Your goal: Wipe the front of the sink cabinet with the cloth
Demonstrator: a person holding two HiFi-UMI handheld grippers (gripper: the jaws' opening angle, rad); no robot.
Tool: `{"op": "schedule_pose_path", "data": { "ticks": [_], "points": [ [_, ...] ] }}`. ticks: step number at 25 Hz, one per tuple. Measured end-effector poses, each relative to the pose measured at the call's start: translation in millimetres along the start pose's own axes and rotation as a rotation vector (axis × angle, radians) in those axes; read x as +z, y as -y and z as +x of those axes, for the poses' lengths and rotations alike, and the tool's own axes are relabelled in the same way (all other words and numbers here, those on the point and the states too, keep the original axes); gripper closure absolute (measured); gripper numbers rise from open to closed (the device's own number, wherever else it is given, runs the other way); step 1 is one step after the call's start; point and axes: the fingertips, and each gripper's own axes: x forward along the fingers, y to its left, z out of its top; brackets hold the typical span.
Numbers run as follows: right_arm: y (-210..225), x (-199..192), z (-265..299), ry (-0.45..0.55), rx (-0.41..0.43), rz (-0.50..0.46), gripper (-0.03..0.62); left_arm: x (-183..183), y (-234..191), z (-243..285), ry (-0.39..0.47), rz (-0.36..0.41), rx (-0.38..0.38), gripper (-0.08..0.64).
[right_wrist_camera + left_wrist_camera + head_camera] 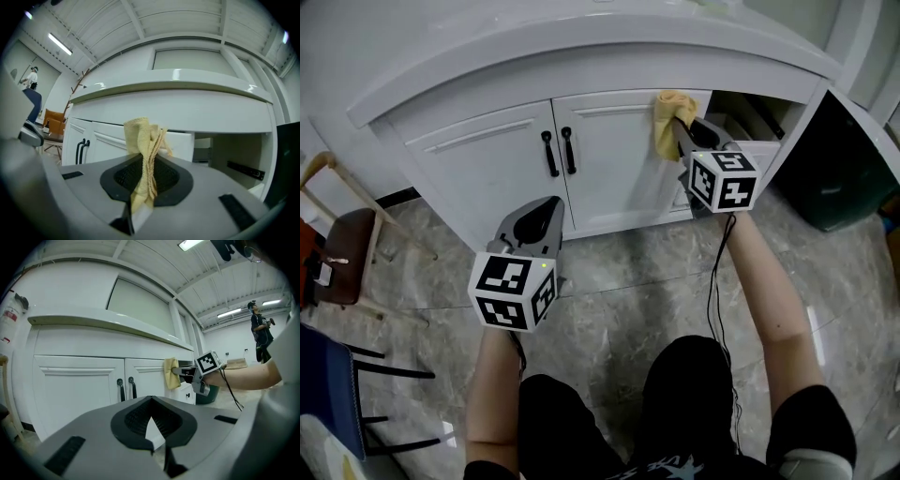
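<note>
The white sink cabinet has two doors with black handles. A yellow cloth is pressed against the upper right corner of the right door, pinched in my right gripper, which is shut on it. In the right gripper view the cloth stands bunched between the jaws, with the cabinet door just behind. My left gripper hangs lower left, away from the cabinet, shut with nothing in it. The left gripper view shows the cloth and right gripper at the door.
To the right of the doors the cabinet has an open compartment with a dark bin beside it. A wooden chair stands at the left, a blue object at lower left. Marble floor lies below. A person stands far off.
</note>
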Motion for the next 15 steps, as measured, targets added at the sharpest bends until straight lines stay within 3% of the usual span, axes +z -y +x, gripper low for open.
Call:
{"op": "schedule_pose_path", "data": {
  "ticks": [9,15],
  "points": [
    [64,-17,-35,-0.053,-0.141,0.049,0.531,-5,21,11,0.003,0.002,-0.042,0.545],
    [54,-22,-47,-0.054,-0.129,0.025,0.531,-14,21,4,-0.004,-0.004,-0.028,0.545]
  ]
}}
